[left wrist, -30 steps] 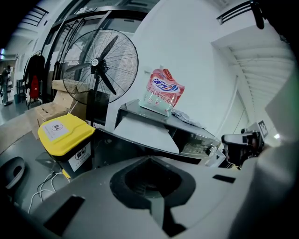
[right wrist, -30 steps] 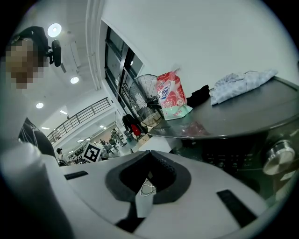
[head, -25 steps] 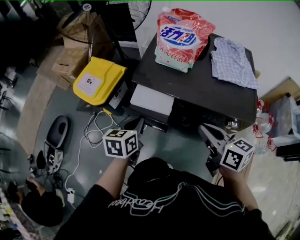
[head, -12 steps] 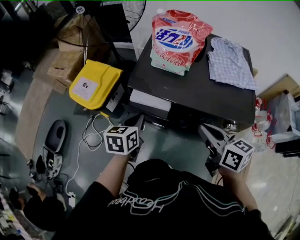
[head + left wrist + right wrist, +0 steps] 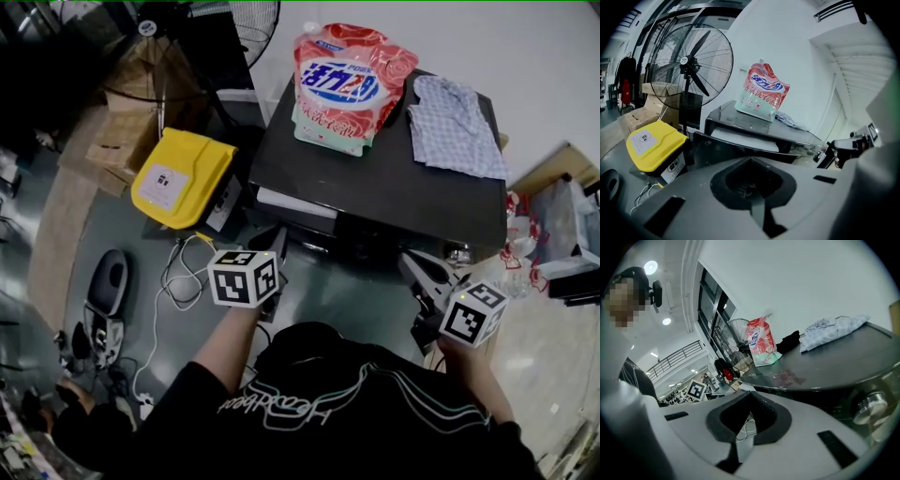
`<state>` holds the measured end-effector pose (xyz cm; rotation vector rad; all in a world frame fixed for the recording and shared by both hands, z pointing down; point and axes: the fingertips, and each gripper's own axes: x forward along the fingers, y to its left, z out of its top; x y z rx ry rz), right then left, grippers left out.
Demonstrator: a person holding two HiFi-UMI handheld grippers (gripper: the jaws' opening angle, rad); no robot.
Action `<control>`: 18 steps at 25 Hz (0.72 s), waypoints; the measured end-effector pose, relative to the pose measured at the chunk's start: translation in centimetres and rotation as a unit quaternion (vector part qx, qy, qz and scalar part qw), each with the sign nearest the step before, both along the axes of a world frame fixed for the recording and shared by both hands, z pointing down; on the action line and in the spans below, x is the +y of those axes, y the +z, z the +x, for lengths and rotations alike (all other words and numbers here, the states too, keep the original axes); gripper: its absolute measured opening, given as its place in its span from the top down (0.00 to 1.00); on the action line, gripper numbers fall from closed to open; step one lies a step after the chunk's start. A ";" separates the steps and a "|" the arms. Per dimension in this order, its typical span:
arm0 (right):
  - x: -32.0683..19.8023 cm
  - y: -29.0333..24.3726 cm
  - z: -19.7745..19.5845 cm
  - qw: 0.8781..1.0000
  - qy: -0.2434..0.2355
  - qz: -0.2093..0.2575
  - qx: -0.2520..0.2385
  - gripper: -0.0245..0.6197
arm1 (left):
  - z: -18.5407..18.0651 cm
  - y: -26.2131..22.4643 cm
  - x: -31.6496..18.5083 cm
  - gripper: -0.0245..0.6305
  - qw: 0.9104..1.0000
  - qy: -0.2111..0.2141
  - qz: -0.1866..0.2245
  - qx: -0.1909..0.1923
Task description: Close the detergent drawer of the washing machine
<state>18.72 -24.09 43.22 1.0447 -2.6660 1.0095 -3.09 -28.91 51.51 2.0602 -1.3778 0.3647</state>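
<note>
Lining up on the sticking-out detergent drawer (image 5: 292, 202) left of centre, left gripper (image 5: 277, 240) and right gripper (image 5: 409, 263) both pinched together empty, next probably shoving it straight in.

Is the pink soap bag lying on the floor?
No, the pink soap bag sits on top of the dark washing machine.

The person wears a black short-sleeved T-shirt (image 5: 347, 431) with pale script lettering (image 5: 272, 405) across the back and thin wavy lines (image 5: 412, 392) sweeping toward the right shoulder. The left gripper (image 5: 275, 246) is dark-bodied and topped by a white cube (image 5: 242, 277) with black square markers. The right gripper (image 5: 417, 272) is grey and black, with a matching cube. Up close, both pairs of jaws are broad grey plastic with black padded inner edges and small dark rectangular slots.
</note>
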 end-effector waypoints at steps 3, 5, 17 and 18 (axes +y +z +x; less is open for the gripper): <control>-0.1 0.1 0.0 1.000 0.006 0.001 0.002 0.92 | 0.0 0.1 -0.1 0.93 1.000 0.004 0.004 0.006; -0.1 0.2 0.0 1.000 0.010 0.001 0.004 0.92 | -0.1 0.1 -0.2 0.93 1.000 0.005 0.007 0.008; -1.0 -0.3 1.7 1.000 0.029 0.003 0.007 0.92 | 0.5 0.0 -3.9 0.93 1.000 -0.006 0.005 0.002; -0.9 -0.3 1.8 0.999 0.031 0.004 0.007 0.92 | 0.5 0.1 -3.9 0.93 1.000 -0.005 0.006 0.004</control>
